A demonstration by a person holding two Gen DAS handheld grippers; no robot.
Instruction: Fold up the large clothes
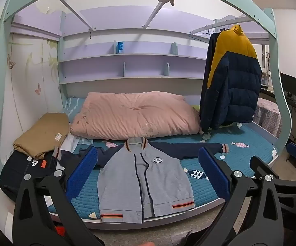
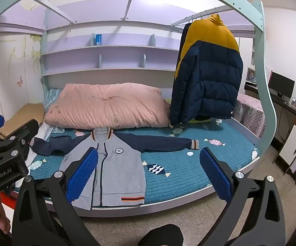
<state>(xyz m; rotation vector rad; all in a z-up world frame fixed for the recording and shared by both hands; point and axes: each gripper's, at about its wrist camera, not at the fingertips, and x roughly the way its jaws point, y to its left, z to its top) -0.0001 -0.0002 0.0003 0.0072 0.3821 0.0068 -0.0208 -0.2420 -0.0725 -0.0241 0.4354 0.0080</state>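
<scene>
Lying flat on the teal bedspread (image 1: 240, 155), front side up, a grey jacket (image 1: 158, 176) with navy sleeves is spread out with its hem at the near edge of the bed and its striped collar toward the pink duvet (image 1: 135, 114). Its zip is partly undone, and a round badge sits on the chest. One navy sleeve (image 2: 164, 141) stretches straight out across the bedspread to a striped cuff; the other is bunched up near a heap of clothes at the far side.

The left gripper (image 1: 148, 170) hovers in front of the bed with its two blue pads set wide apart, framing the jacket's body in its own view and touching nothing. The right gripper (image 2: 149, 172) is likewise spread wide and empty, held beside the left one, one pad over the jacket's zip side in its view and the other over bare bedspread. Neither grasps any cloth.

Behind the jacket, the pink duvet lies folded across the bed against the lilac shelves (image 1: 127, 65). A folded tan garment (image 1: 43, 135) rests on a dark pile (image 1: 23, 170) at the corner of the bed, with some white cloth just beside it. A puffy navy and mustard coat (image 1: 234, 75) hangs from a rail above the other end of the bed. Farther off, a dark monitor (image 2: 281, 86) stands on a desk by the wall.
</scene>
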